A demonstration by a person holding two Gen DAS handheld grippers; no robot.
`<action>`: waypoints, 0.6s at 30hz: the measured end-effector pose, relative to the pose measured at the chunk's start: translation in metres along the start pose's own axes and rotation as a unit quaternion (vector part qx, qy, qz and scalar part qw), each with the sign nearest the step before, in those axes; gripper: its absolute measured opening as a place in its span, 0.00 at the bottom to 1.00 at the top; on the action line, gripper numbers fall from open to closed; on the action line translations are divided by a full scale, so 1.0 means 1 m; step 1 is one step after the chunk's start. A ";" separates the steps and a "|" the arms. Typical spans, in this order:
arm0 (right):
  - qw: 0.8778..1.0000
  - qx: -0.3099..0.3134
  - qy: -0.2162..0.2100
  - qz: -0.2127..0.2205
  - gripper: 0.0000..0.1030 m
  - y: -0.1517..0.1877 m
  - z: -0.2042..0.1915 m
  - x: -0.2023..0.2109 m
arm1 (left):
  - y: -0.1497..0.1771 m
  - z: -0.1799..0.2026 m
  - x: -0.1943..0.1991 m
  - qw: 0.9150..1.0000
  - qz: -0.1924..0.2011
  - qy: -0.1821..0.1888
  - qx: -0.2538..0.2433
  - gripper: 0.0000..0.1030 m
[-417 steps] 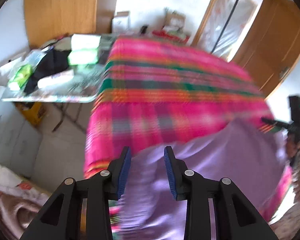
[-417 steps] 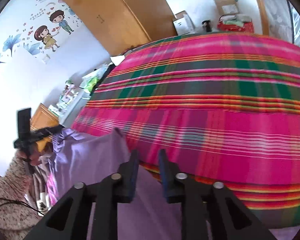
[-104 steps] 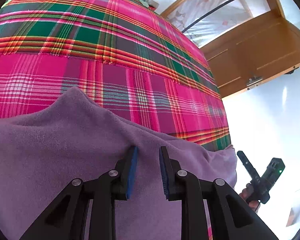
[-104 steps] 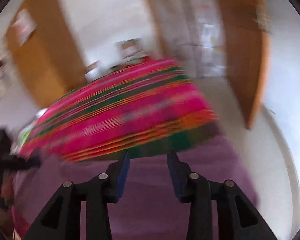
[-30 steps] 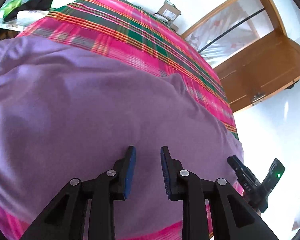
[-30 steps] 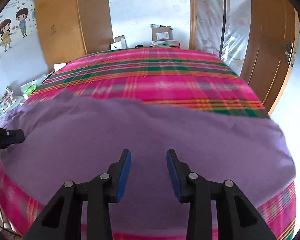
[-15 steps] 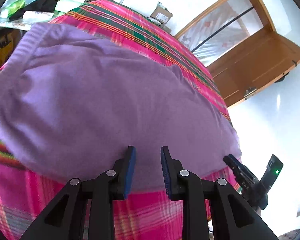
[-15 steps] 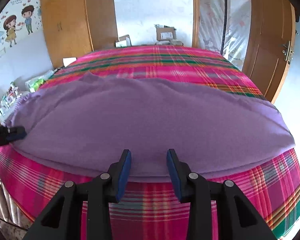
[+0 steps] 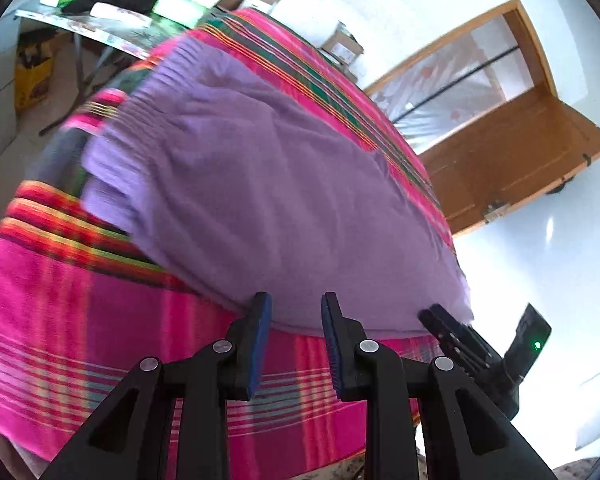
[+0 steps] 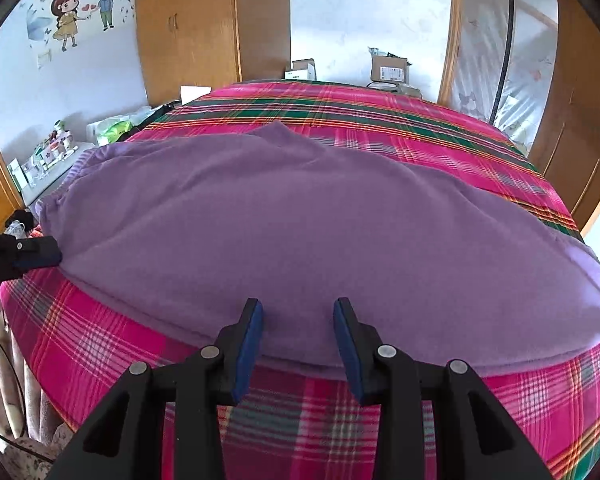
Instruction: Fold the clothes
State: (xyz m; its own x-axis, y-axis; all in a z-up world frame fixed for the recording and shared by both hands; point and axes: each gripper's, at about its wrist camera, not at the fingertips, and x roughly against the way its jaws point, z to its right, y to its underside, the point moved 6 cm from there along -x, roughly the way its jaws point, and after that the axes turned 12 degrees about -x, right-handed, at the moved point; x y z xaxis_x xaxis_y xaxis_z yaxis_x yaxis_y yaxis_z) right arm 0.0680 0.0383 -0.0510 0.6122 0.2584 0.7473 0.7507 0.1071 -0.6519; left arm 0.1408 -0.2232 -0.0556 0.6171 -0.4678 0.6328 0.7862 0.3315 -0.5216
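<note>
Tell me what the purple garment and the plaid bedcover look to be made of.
Purple garment: probably fleece or brushed knit; matte, fuzzy nap, soft rounded folds, gathered ribbing at one end. Plaid bedcover: likely thin woven cotton; flat surface, crisp pink, green and orange stripes.

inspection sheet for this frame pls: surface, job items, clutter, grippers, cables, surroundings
Surface: bed under a pink, green and orange plaid bedspread, smooth where it shows.
Job's things: one purple garment spread flat across the near part of the bed, gathered band at its left end; not yet folded.
Clutter: side table beside the bed, loaded with packets and a black item; cardboard boxes beyond the far edge of the bed.
Grippers: left gripper and right gripper both open, empty, at the garment's near edge.
Cables: thin dark cable at the floor, lower left of the right wrist view.
Surroundings: wooden wardrobe, wooden door, cartoon wall sticker.
</note>
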 end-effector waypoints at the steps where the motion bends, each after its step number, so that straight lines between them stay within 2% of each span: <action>1: 1.000 0.002 -0.002 -0.002 0.37 0.000 -0.002 0.001 | -0.001 -0.005 0.005 1.000 0.007 -0.004 0.005 0.29; 3: 1.000 0.006 -0.016 0.002 0.37 -0.003 -0.011 0.005 | -0.005 -0.017 0.017 0.999 0.027 -0.011 0.022 0.34; 6: 0.999 0.011 -0.038 0.011 0.37 -0.010 -0.027 0.010 | -0.011 -0.038 0.040 0.996 0.063 -0.030 0.054 0.34; 9: 0.996 0.037 -0.081 0.013 0.37 -0.017 -0.060 0.007 | -0.012 -0.060 0.065 0.990 0.099 -0.058 0.088 0.35; 13: 0.987 0.087 -0.132 0.004 0.37 -0.024 -0.112 -0.003 | -0.007 -0.078 0.076 0.984 0.108 -0.074 0.125 0.37; 17: 0.969 0.132 -0.208 -0.002 0.37 -0.033 -0.174 -0.012 | -0.009 -0.081 0.076 0.981 0.110 -0.074 0.141 0.37; 18: 0.965 0.147 -0.215 -0.009 0.37 -0.032 -0.189 -0.016 | -0.010 -0.081 0.075 0.980 0.111 -0.074 0.147 0.37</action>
State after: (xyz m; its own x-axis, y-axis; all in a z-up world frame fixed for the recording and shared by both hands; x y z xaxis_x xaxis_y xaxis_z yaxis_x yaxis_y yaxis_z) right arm 0.0804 -0.1505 -0.0179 0.3922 0.6213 0.6783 0.6189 0.3673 -0.6943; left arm 0.1760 -0.3276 -0.0489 0.7546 -0.2418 0.6100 0.5950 0.6440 -0.4808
